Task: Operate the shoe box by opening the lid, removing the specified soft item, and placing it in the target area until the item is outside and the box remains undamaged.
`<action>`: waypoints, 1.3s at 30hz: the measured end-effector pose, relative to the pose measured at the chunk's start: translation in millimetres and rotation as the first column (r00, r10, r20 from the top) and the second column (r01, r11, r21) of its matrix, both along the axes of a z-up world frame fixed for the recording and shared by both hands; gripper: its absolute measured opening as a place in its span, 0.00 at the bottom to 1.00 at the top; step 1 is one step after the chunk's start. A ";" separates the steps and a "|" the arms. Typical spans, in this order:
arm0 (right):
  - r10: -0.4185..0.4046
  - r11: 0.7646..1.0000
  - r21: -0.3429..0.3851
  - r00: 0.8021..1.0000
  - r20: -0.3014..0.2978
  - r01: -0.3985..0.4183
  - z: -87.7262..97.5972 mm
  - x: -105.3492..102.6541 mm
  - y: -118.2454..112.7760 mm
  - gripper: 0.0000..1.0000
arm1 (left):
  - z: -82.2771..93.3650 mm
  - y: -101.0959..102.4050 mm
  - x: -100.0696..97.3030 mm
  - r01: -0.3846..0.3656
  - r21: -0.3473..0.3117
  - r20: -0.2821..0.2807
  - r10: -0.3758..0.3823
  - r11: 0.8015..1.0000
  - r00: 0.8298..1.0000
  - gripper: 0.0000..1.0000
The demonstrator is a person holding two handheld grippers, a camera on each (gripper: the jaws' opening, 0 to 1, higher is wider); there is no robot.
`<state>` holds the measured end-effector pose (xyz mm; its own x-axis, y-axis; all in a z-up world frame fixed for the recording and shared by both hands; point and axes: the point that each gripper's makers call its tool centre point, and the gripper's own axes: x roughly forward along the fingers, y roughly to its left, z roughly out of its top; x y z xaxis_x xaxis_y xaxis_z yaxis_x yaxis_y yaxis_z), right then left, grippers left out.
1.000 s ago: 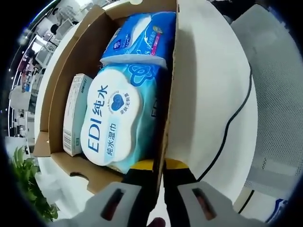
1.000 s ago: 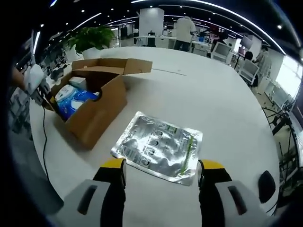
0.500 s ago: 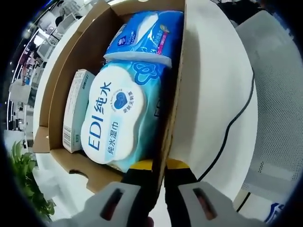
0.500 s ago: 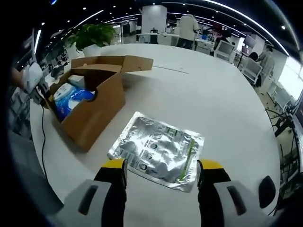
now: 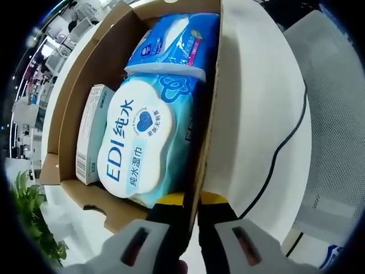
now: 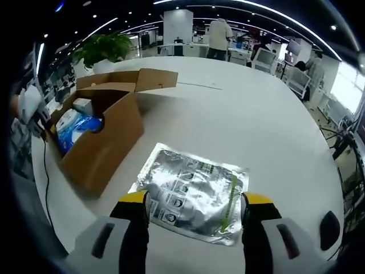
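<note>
In the left gripper view, the open cardboard shoe box holds a wet-wipes pack with a white "EDI" lid, a blue soft pack behind it and a small white carton beside it. My left gripper is shut on the box's side wall, its yellow-tipped jaws pinching the cardboard edge. In the right gripper view, a flat silver foil pouch lies on the white table, just ahead of my right gripper, which stands open above it. The box sits at the left, lid flaps open.
A black cable runs over the white table beside the box. A potted plant stands behind the box, its leaves also near the box's corner. People stand by desks far back. A black object lies at the table's right edge.
The right gripper's camera has shifted closer over the foil pouch, which now sits between its jaws. The left gripper keeps its hold on the box wall.
</note>
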<state>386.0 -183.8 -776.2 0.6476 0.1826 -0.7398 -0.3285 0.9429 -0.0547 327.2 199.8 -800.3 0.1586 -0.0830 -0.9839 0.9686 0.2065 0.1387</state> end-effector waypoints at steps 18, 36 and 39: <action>0.017 1.000 -0.013 1.000 -0.021 -0.018 -16.4 -2.1 2.6 0.63 | -0.4 -0.6 -1.7 0.007 0.005 0.007 -0.007 1.000 1.000 0.05; 0.010 1.000 0.008 1.000 -0.015 -0.010 -29.6 14.4 12.2 0.59 | -1.0 -0.7 -1.7 -0.002 0.009 0.017 0.002 1.000 1.000 0.05; 0.021 1.000 0.006 1.000 -0.022 -0.021 -29.9 19.8 13.3 0.59 | -1.1 -0.7 -1.6 0.002 0.009 0.021 -0.002 1.000 1.000 0.05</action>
<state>405.8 -170.6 -806.1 0.6267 0.2007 -0.7530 -0.3496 0.9360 -0.0415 325.6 199.1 -801.4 0.1787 -0.0740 -0.9811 0.9659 0.2031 0.1606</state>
